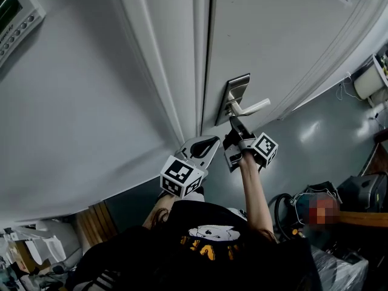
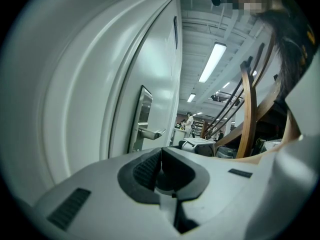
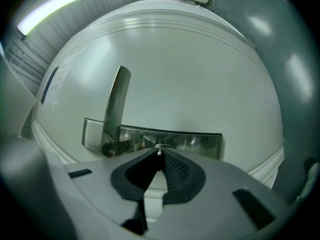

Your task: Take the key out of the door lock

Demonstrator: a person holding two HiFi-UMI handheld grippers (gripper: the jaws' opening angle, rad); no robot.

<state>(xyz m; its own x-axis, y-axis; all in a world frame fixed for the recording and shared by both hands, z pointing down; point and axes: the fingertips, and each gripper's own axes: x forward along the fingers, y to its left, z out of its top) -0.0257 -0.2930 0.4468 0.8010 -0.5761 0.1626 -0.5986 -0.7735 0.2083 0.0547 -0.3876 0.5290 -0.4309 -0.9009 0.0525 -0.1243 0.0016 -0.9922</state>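
Note:
A steel lock plate (image 1: 234,94) with a lever handle (image 1: 253,108) sits on the white door (image 1: 285,35). My right gripper (image 1: 234,123) reaches up to the plate just below the handle. In the right gripper view its pads (image 3: 172,168) are shut on the small silver key (image 3: 159,149), right against the plate (image 3: 200,142); the handle (image 3: 116,101) sticks out at the left. The key's blade is hidden. My left gripper (image 1: 205,145) hangs lower, beside the door edge, shut with nothing in it. From it the plate (image 2: 144,109) and handle (image 2: 150,133) show some way ahead.
The white door frame (image 1: 163,71) runs left of the door. A wall panel (image 1: 15,14) is at the top left. Black bags and cables (image 1: 357,193) lie on the floor at the right. Wooden chairs (image 2: 250,114) stand behind my left gripper.

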